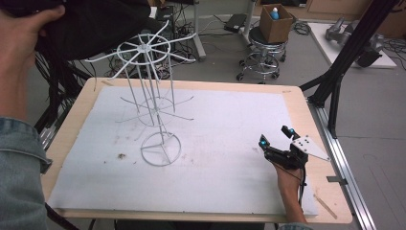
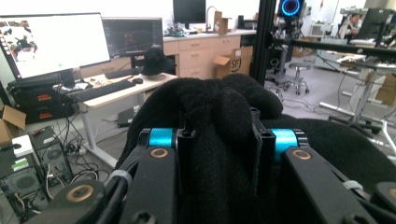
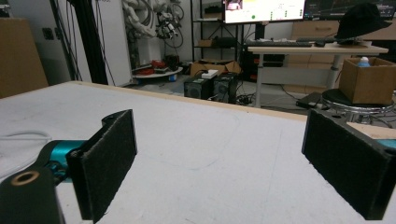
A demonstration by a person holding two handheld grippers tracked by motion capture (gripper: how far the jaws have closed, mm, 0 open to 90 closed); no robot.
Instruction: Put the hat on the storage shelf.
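Black fleece hat [image 2: 219, 140] held up at far left, above surface [image 1: 230, 191], bunched between left gripper [image 2: 219, 135] jaws. Soft, light, floppy; thick fold gives best hold. Right gripper [image 1: 276, 136] rests near right, jaws wide, empty. Wire rack [image 1: 153, 96] stands left of centre.

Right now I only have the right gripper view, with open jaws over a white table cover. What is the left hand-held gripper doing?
Observer: The left hand-held gripper is shut on a black fleecy fabric item, held up off the table.
Operator: Anything standing on the table?
Observer: Yes, a white wire rack with spoked hoops stands on the white table cover, left of centre.
Operator: How close is my gripper to it?
Observer: The right hand-held gripper sits near the right edge, well apart from the rack.
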